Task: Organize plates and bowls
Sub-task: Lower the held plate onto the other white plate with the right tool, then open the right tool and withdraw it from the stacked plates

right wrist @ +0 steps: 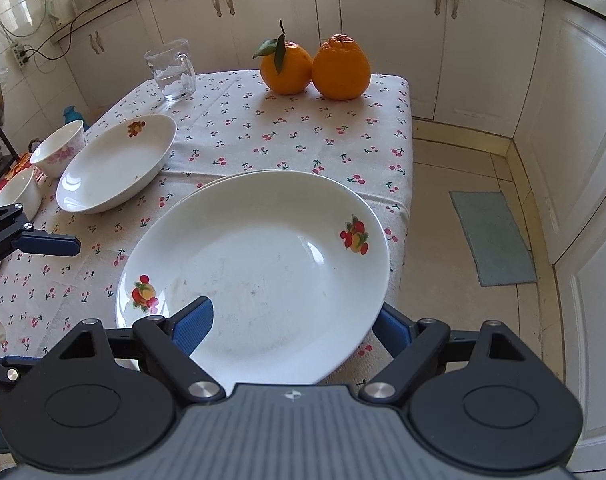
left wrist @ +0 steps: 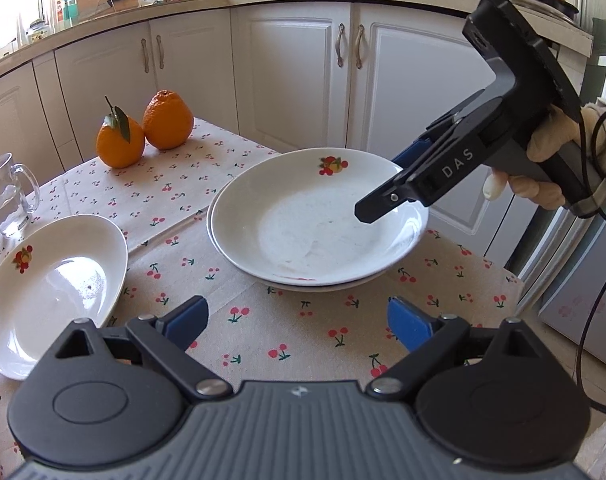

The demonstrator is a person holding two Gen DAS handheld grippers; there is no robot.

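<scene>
Two stacked plates (right wrist: 263,264) are seen lying flat, rims up, near the table's right edge on the cherry-print cloth (left wrist: 263,328); round, so no long axis is noted. The right gripper (right wrist: 291,328), held in a gloved hand (left wrist: 543,160), is angled down from 3 o'clock, jaws spread astride the rim, not pressing. The left gripper (left wrist: 299,320) hovers at 6 o'clock, spread and empty. A third plate (left wrist: 51,288), white with fruit decal, lies at 9 o'clock.
</scene>
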